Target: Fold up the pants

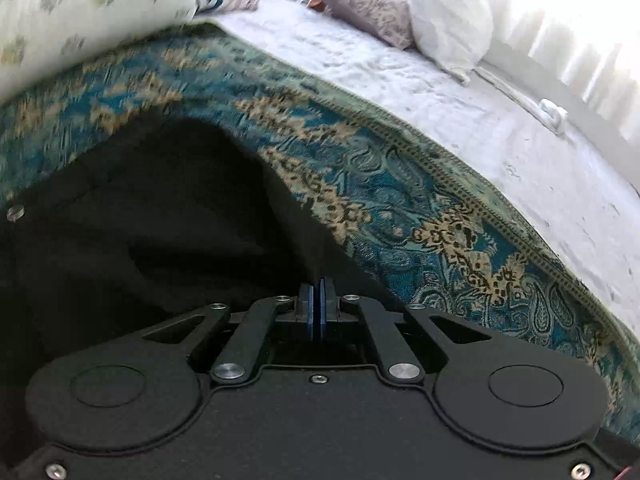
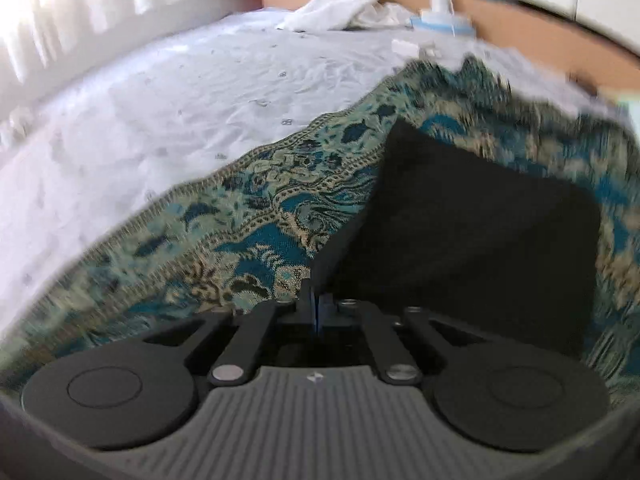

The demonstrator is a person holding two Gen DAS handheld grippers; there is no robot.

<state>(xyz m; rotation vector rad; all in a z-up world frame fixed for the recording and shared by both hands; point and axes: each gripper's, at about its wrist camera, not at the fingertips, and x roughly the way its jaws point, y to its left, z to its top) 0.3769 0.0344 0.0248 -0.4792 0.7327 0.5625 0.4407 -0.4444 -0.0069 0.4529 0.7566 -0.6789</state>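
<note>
Black pants (image 1: 140,220) | both grippers (image 1: 319,286) (image 2: 316,300) pinch edges | bedsheet (image 2: 160,100) beyond

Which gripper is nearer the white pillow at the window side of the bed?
Left. The left gripper faces the white pillow across the patterned cloth; the right gripper view shows no pillow.

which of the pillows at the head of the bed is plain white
The white pillow at the right, nearest the curtain. The pillow leaning against it has a grey speckled print; the big left one has green motifs.

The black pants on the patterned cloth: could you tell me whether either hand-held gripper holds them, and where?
Each appears to pinch an edge of the black pants: left hand-held gripper, right hand-held gripper.
</note>
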